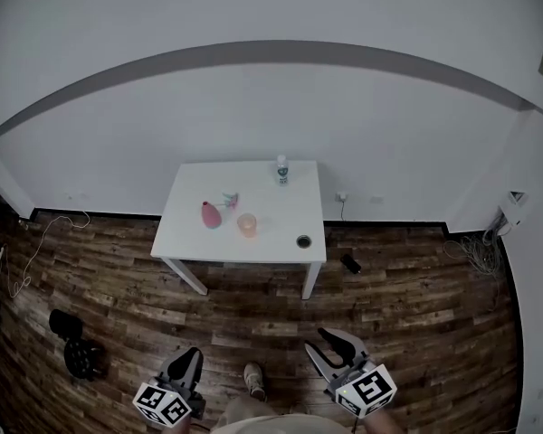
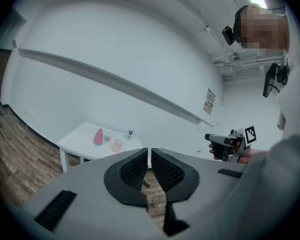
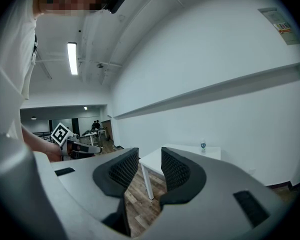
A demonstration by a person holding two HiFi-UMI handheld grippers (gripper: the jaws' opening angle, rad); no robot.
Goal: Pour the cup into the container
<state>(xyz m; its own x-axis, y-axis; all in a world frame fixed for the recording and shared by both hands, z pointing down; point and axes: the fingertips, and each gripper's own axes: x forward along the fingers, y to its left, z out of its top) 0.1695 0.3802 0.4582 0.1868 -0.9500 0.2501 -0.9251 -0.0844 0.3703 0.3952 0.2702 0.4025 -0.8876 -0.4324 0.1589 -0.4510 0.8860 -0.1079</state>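
One cup (image 1: 246,224) stands upright, mouth up, on the white table (image 1: 285,211)

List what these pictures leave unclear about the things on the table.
- Orange cup, head view: too small to tell whether anything is in it.
- Small thing beside the pink vase: too small to name.
- Dark round spot near the table's front corner: hole or object, cannot tell.
- Right gripper view: the right gripper's own jaws hide most of the table; only the bottle shows.
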